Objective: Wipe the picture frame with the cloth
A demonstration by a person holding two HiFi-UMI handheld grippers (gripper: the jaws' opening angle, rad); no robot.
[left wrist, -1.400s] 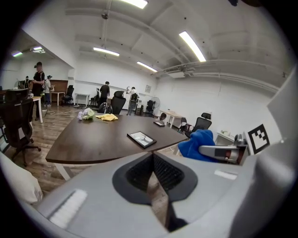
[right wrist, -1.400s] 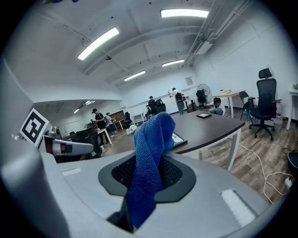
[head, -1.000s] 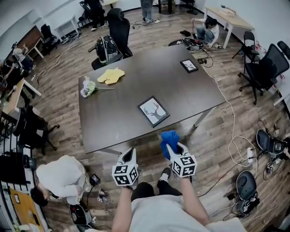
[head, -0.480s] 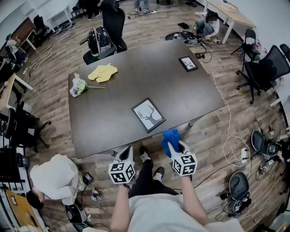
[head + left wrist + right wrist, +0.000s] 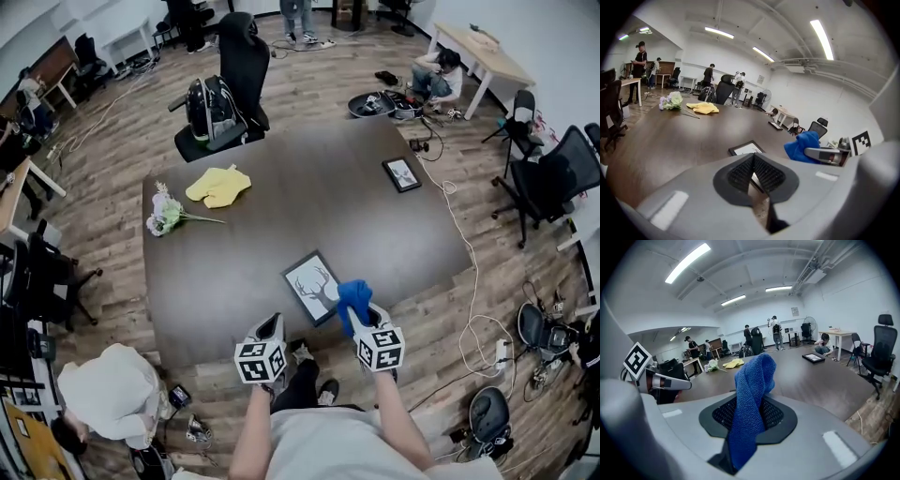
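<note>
A black picture frame (image 5: 313, 286) with a deer print lies flat near the front edge of the dark table (image 5: 281, 197); its corner shows in the left gripper view (image 5: 746, 149). My right gripper (image 5: 357, 314) is shut on a blue cloth (image 5: 352, 296) that stands up from its jaws (image 5: 752, 394), just right of the frame at the table edge. My left gripper (image 5: 269, 327) is shut and empty, its jaws pressed together, hanging just off the front edge, left of the frame.
A second small frame (image 5: 401, 173) lies at the table's far right. A yellow cloth (image 5: 218, 185) and a flower bunch (image 5: 166, 213) lie far left. Office chairs (image 5: 225, 94) stand behind the table. A person crouches at lower left (image 5: 103, 389). Cables run over the floor at right.
Both grippers have come forward to the table's front edge, so the deer frame now lies right before them. The blue cloth stays held in the right gripper.
</note>
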